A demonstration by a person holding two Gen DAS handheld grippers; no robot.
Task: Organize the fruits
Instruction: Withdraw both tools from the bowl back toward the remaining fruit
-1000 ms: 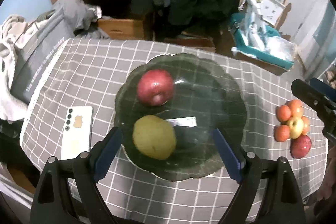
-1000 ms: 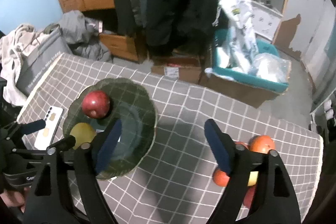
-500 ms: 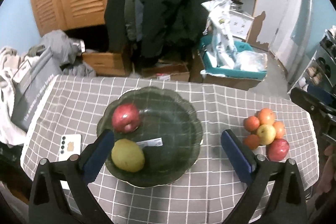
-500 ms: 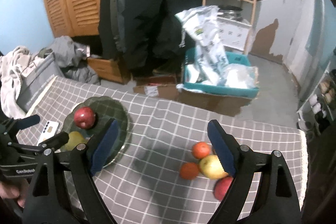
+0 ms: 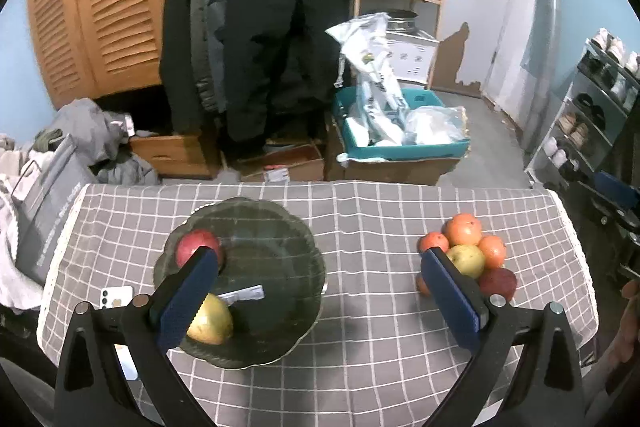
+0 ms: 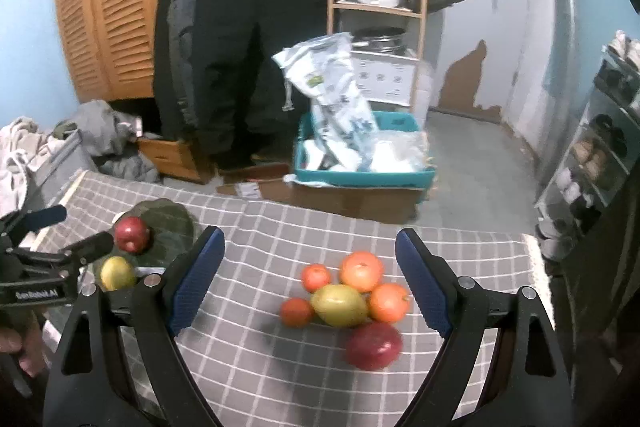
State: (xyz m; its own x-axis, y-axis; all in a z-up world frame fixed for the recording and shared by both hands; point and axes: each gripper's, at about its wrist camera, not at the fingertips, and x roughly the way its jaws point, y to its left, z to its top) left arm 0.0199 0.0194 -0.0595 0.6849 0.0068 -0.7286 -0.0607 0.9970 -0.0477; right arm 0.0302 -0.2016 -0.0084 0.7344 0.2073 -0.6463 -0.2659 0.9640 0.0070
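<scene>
A dark green glass plate [image 5: 276,227] holds a red apple [image 5: 192,249] and a yellow-green fruit [image 5: 214,323]. My left gripper [image 5: 316,265] hangs open above the plate's near side, holding nothing. To the right, loose on the cloth, lies a pile of several oranges [image 6: 362,271], a yellow-green fruit [image 6: 339,305] and a red apple [image 6: 374,345]. My right gripper [image 6: 309,243] is open above this pile, apart from it, its jaws framing the fruit. The plate [image 6: 172,223] and the left gripper [image 6: 68,229] show at the left of the right wrist view.
A grey checked cloth [image 5: 372,211] covers the table. A white phone [image 5: 116,297] lies left of the plate, and a paper label [image 5: 244,294] lies in it. Beyond the far edge are a teal bin [image 5: 400,147], cardboard boxes and hanging coats.
Both grippers have risen and drawn back from the table. The left jaws have widened, away from the yellow-green fruit. The right wrist view has swung from the plate to the fruit pile.
</scene>
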